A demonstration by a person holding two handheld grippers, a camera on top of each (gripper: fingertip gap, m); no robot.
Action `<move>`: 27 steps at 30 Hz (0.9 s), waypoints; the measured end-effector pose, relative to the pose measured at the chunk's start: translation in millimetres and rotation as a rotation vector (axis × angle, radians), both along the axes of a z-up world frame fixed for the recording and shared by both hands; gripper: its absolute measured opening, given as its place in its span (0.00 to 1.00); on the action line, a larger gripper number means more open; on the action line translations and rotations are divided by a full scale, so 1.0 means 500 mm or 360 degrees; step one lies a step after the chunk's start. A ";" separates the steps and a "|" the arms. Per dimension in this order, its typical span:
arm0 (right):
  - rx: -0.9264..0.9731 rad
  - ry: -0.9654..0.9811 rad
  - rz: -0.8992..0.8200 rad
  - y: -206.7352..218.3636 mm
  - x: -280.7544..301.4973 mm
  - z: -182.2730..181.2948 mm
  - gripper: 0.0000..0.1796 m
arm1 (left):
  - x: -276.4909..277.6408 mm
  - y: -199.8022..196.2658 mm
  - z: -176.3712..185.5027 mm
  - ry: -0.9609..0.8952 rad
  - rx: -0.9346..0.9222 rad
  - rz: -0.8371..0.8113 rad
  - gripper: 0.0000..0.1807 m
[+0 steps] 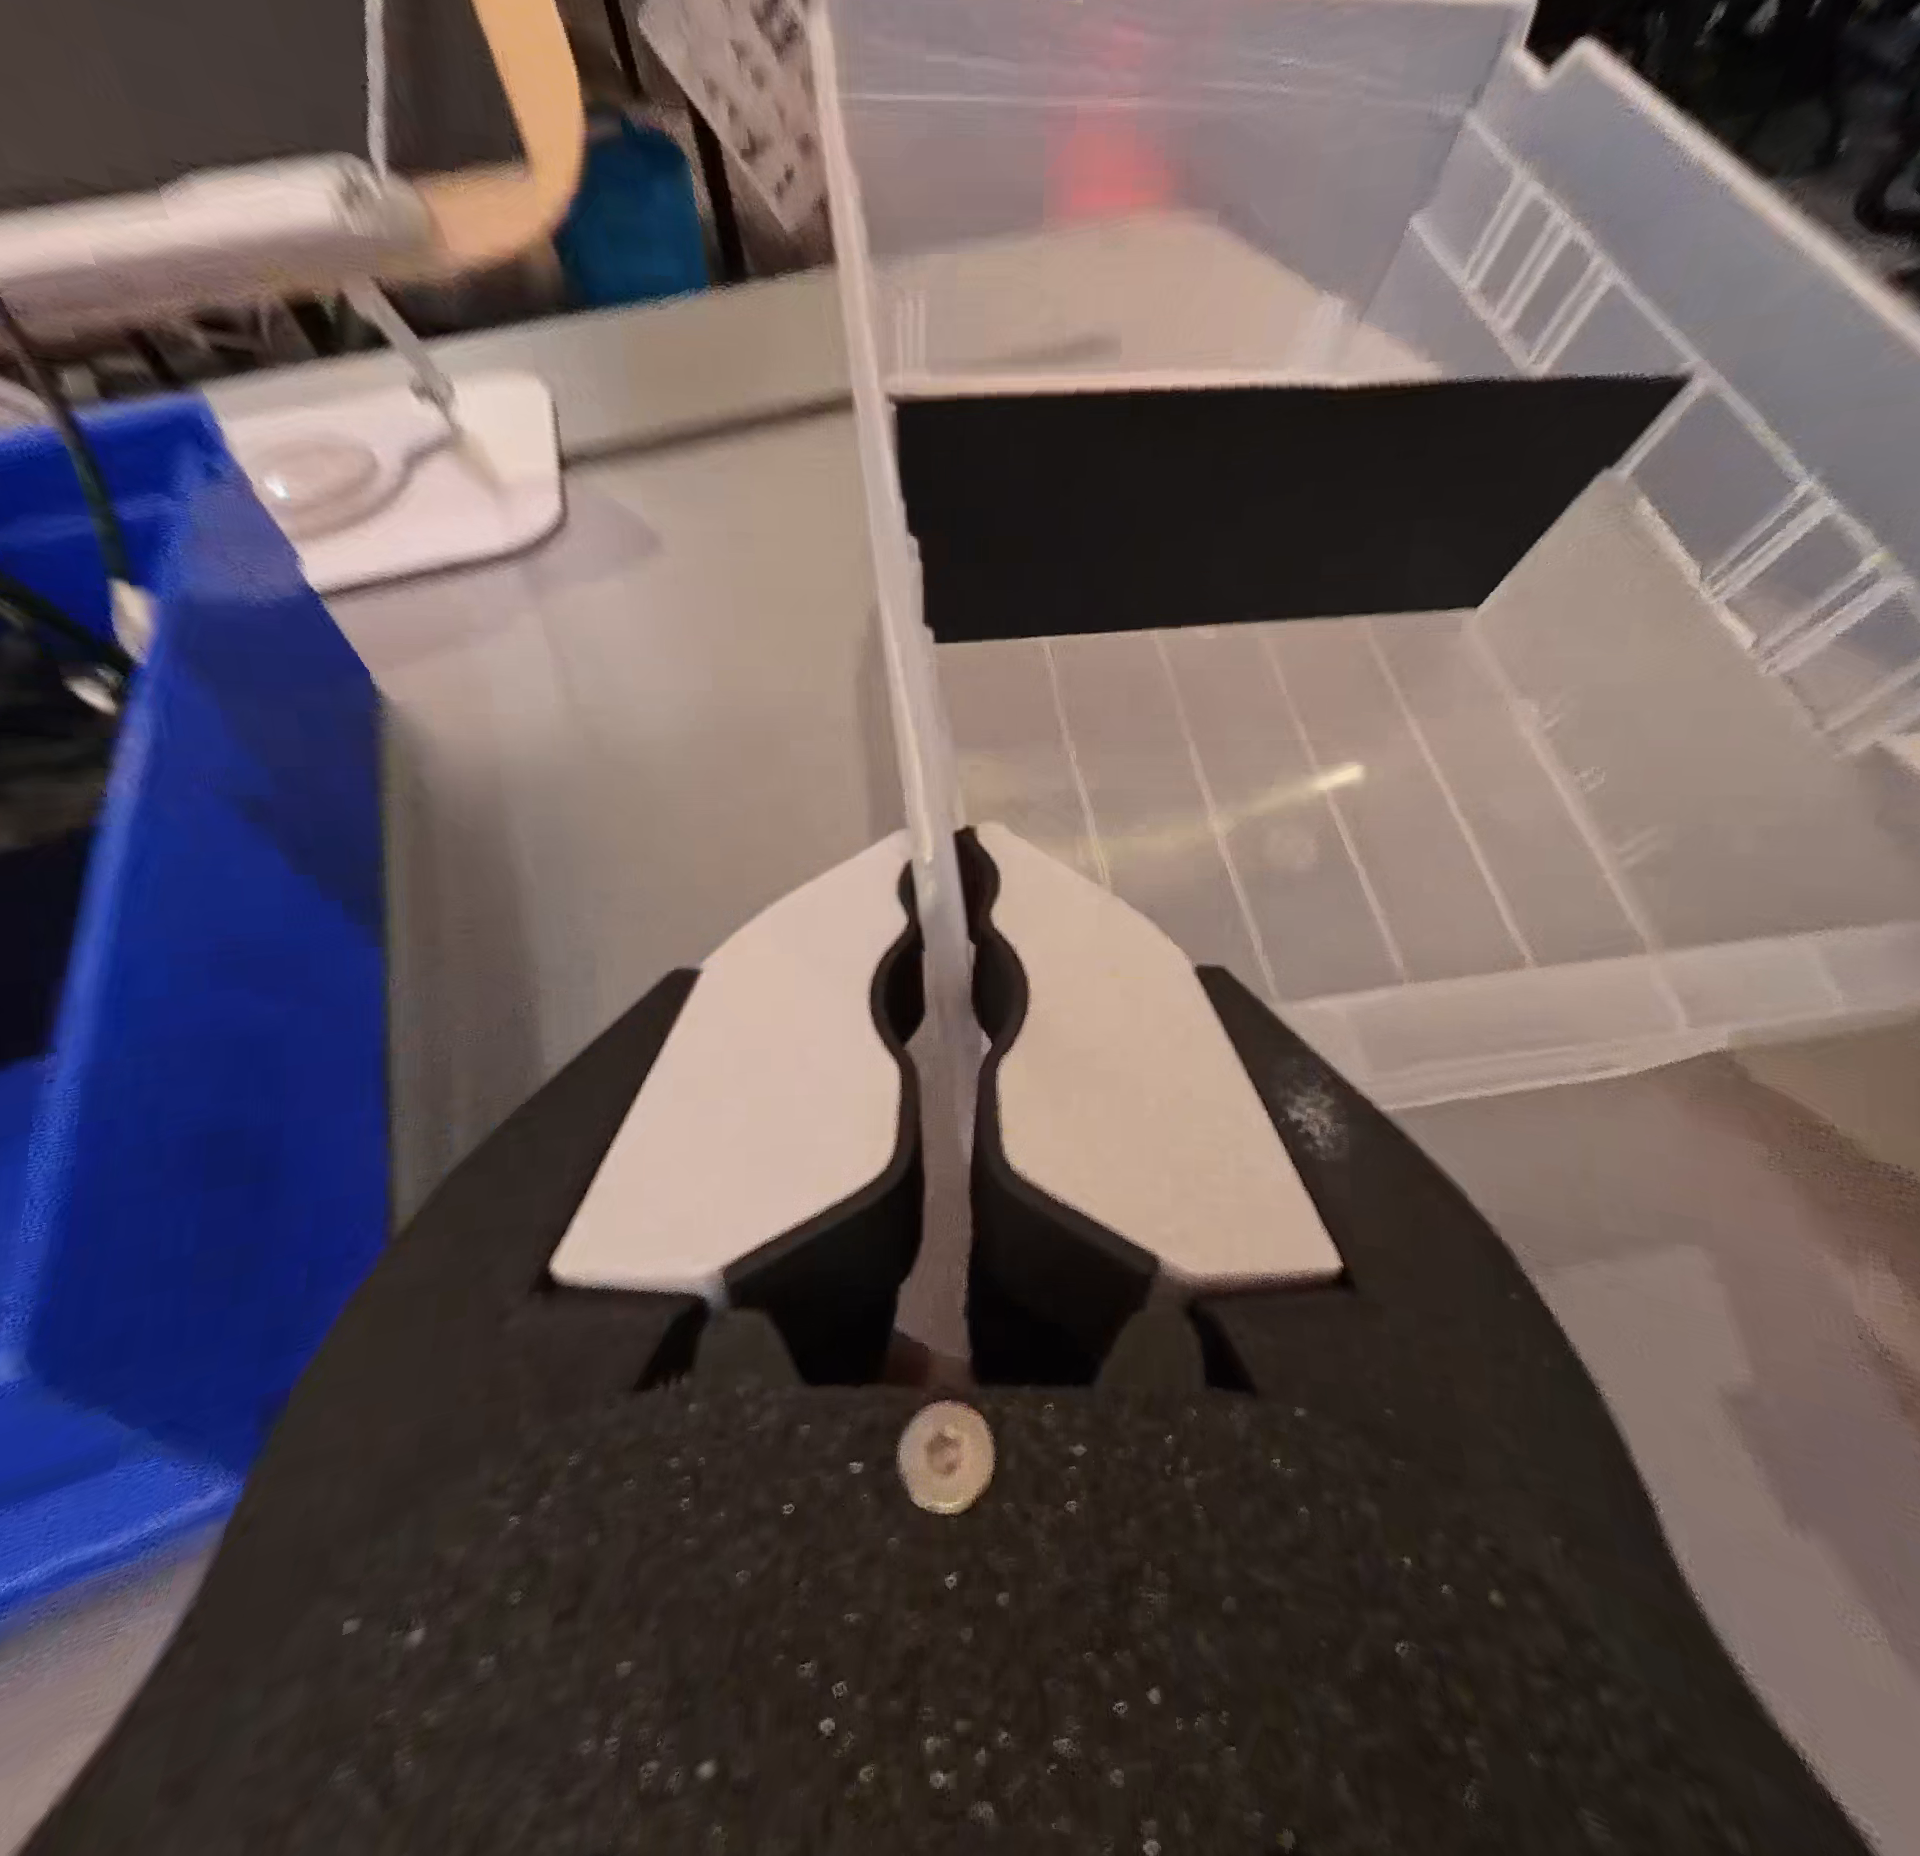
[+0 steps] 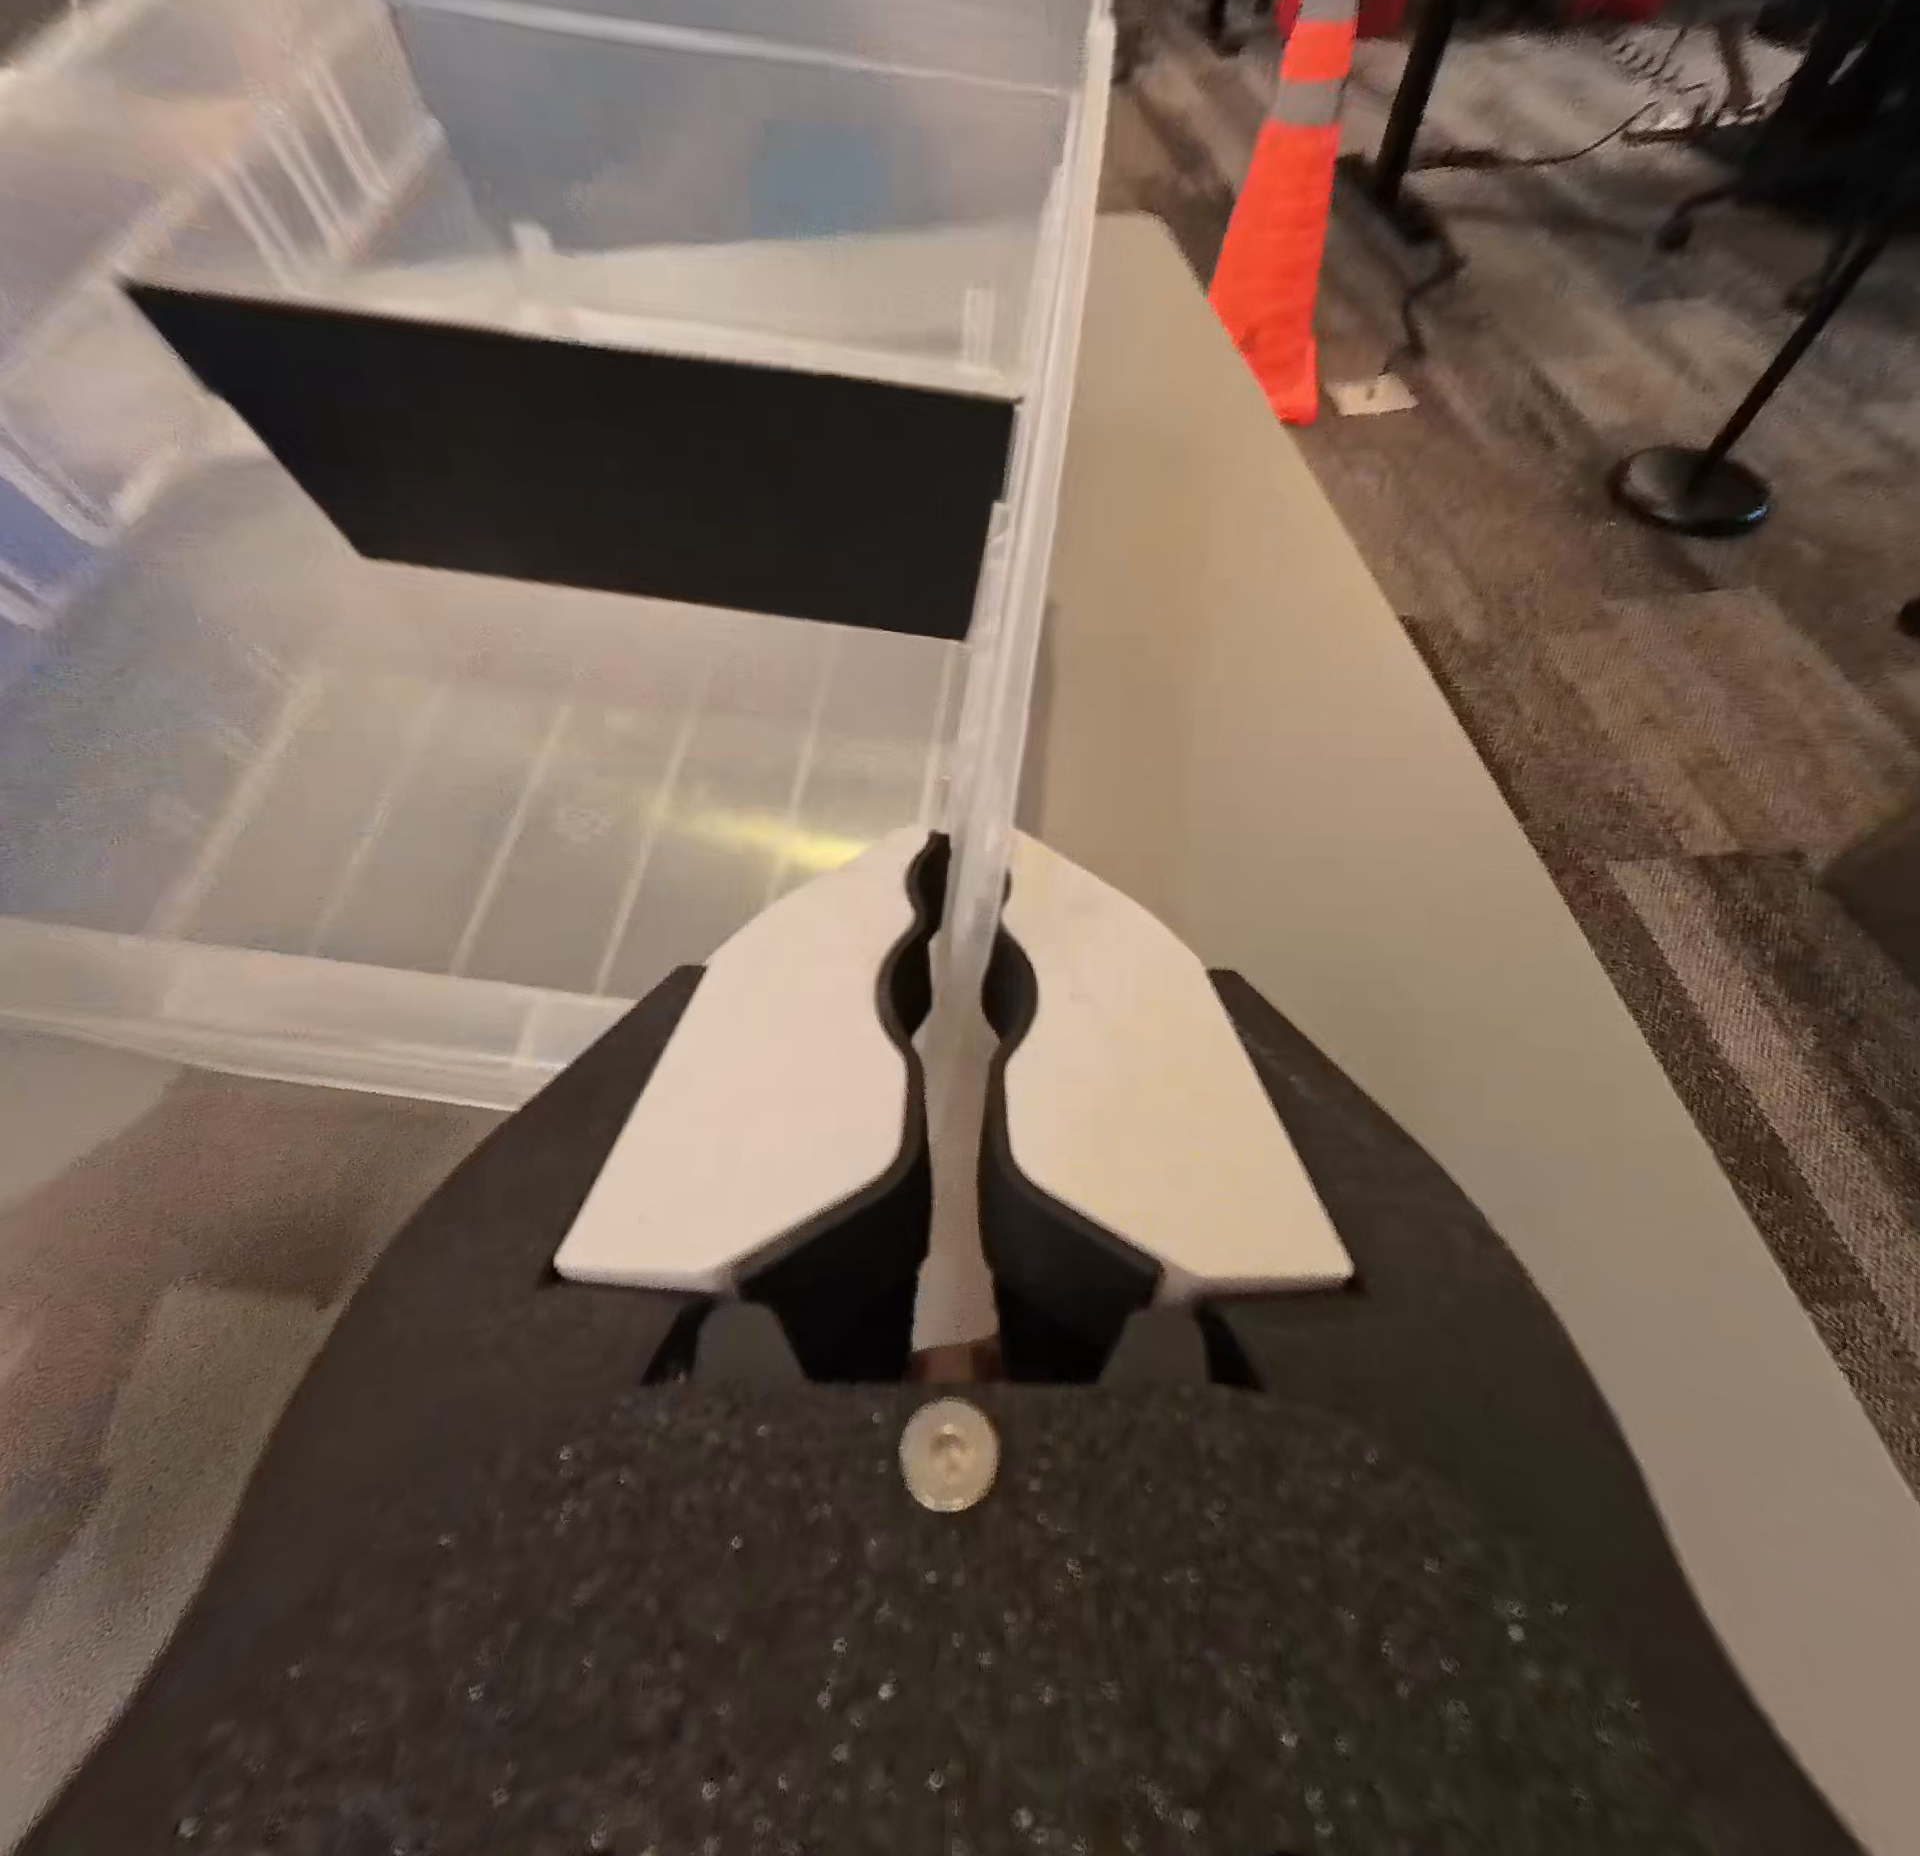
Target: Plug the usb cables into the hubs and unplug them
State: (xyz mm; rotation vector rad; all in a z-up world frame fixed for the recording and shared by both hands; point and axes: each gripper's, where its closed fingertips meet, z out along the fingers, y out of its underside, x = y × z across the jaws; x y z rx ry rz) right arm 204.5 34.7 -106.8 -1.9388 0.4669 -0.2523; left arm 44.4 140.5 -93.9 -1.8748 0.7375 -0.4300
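Holding the see-through plastic box (image 1: 1351,819) by two side walls is the job right now. No usb cables or hubs show in either view; the blue plastic bin (image 1: 208,871) off to the left holds some dark wires, but they are too blurry to name. The left gripper (image 1: 943,861) is squeezed tight on the box's left wall. The right gripper (image 2: 971,856) is squeezed tight on the right wall. A flat black divider (image 2: 582,466) stands across the middle of the box, and nothing lies in the near half. The box sits on the grey worktop (image 2: 1299,871), with its right wall not far from the worktop's edge. To do this well, both grippers should move together and level, so the box does not twist or tip. Keep it away from the edge. An orange cone (image 2: 1288,175) stands on the floor beyond.
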 end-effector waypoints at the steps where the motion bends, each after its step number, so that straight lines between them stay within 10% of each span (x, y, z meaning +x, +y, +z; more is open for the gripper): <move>1: -0.0024 0.0007 0.0042 0.006 0.003 -0.007 0.02 | 0.000 0.003 -0.025 0.0009 -0.0044 -0.0004 0.01; 18: -0.0127 0.0143 0.0085 0.087 0.033 -0.061 0.04 | -0.028 -0.020 -0.015 -0.0082 -0.0152 -0.0406 0.10; 22: -0.0032 0.0091 0.0015 0.071 0.052 -0.021 0.15 | -0.189 -0.037 0.087 -0.0076 0.0051 -0.0530 0.13; 27: 0.0082 -0.0409 -0.0051 0.065 0.009 0.119 0.19 | -0.542 0.099 0.116 -0.0094 0.0239 0.0009 0.14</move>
